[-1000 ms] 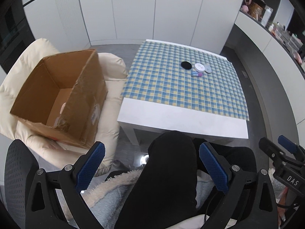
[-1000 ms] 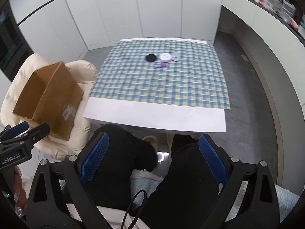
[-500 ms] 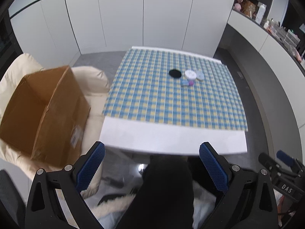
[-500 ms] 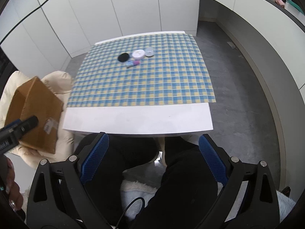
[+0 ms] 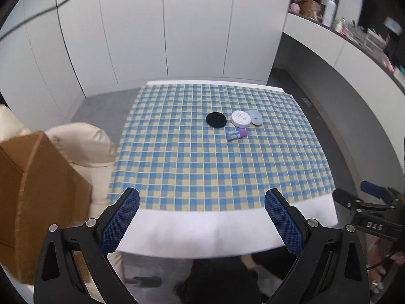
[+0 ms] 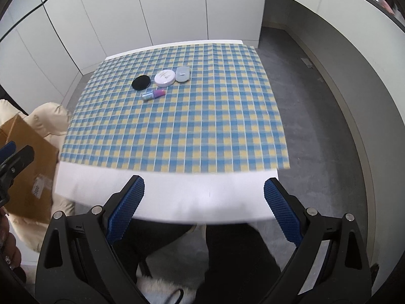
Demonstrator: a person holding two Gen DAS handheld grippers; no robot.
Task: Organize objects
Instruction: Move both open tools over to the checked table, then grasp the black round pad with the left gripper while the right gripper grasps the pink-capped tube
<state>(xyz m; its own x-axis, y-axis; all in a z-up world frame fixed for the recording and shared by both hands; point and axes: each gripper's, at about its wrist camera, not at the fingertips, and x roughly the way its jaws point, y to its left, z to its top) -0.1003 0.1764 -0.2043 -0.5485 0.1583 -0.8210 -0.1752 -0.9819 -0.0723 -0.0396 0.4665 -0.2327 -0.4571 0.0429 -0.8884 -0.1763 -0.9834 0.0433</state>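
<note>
The left gripper (image 5: 202,217) and the right gripper (image 6: 204,207) both hang over the near edge of the white table (image 6: 192,202), each with its blue-padded fingers spread wide and holding nothing. On the far part of the blue and yellow checked cloth (image 5: 215,167) lie four small things close together: a flat black round disc (image 5: 216,119), a white round jar (image 5: 241,118), a grey round case (image 5: 255,117) touching that jar, and a small blue and pink tube (image 5: 236,134) lying on its side just in front of them. To the left of the table a brown cardboard box (image 5: 33,202) sits on a cream padded armchair (image 5: 83,147).
</note>
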